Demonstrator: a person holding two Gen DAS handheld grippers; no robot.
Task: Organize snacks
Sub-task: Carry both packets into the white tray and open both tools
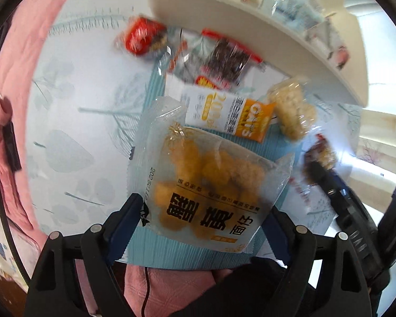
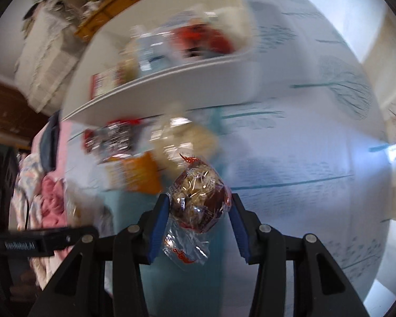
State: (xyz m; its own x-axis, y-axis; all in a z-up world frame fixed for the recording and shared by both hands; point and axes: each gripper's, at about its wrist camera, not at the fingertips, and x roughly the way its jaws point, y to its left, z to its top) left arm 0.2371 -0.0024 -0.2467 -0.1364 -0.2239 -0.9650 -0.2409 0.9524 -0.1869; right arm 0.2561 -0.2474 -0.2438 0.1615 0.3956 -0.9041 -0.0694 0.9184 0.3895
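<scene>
My left gripper (image 1: 203, 211) is shut on a clear bag of golden puffs (image 1: 211, 182) with black Chinese lettering, held over the table. My right gripper (image 2: 199, 203) is shut on a brown nut cake in clear wrap (image 2: 198, 198); it also shows in the left wrist view (image 1: 319, 155). An orange and white OATS packet (image 1: 232, 117), a pale rice snack (image 1: 293, 108), a dark packet with red edges (image 1: 224, 60) and a red packet (image 1: 142, 38) lie on the table. A white storage bin (image 2: 171, 79) holding several snacks stands behind them, and shows in the left wrist view (image 1: 250, 26).
The table carries a pale blue leaf-print cloth (image 1: 79, 105) with a teal ribbed mat (image 1: 177, 251) at its near edge. Pink fabric (image 1: 15, 79) lies along the left. A wooden shelf (image 2: 105, 8) stands behind the bin.
</scene>
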